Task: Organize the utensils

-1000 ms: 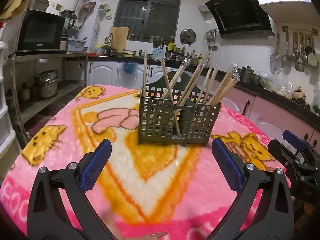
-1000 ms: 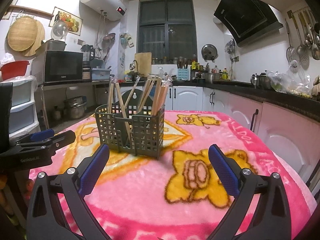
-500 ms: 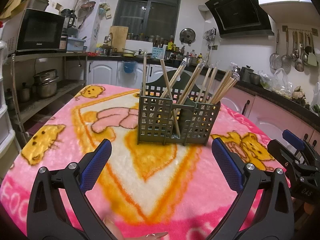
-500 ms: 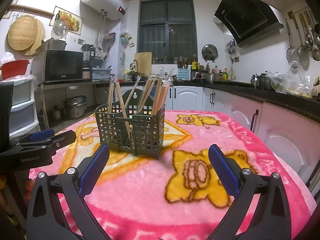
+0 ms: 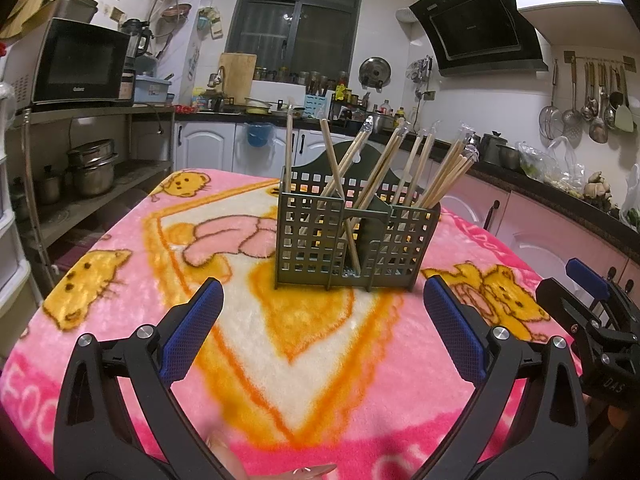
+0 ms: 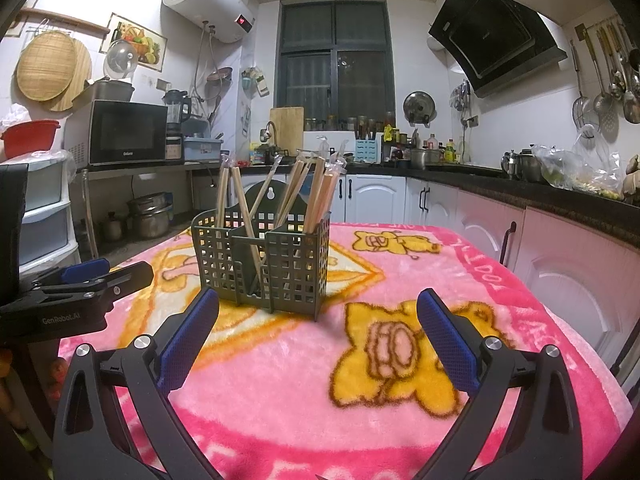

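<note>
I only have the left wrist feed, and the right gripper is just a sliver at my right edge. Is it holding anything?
Observer: No. The right gripper is wide open, with nothing between its blue pads.
Operator: Where is the caddy from its side?
Observer: The green caddy stands ahead of it, left of centre in the right wrist view. It sits on the pink blanket and is apart from the fingertips.
Operator: Any chopsticks lying loose over there?
Observer: I see none. The chopsticks in that view all stand leaning inside the caddy.
</note>
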Demonstrator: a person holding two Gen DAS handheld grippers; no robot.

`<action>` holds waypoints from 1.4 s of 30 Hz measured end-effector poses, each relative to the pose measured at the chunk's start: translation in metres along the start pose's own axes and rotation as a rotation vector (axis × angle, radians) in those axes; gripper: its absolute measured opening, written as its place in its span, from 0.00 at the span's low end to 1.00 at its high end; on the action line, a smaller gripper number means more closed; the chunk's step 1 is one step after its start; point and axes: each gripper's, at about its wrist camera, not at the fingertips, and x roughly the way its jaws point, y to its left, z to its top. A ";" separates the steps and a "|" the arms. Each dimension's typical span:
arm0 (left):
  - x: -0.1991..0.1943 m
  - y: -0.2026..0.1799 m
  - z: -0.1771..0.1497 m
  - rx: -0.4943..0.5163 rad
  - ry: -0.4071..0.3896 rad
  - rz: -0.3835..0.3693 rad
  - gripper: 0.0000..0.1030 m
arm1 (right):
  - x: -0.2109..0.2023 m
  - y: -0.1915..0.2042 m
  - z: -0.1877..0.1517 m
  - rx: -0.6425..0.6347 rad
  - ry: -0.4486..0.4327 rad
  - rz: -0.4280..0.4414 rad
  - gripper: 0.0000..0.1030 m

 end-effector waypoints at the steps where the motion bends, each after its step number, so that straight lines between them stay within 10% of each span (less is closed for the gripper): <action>1: 0.000 0.000 0.000 0.000 -0.001 -0.001 0.90 | 0.000 0.000 0.000 0.000 0.000 0.001 0.94; 42: 0.006 0.002 -0.002 -0.015 0.036 0.024 0.90 | 0.001 -0.001 0.000 -0.003 0.005 -0.004 0.94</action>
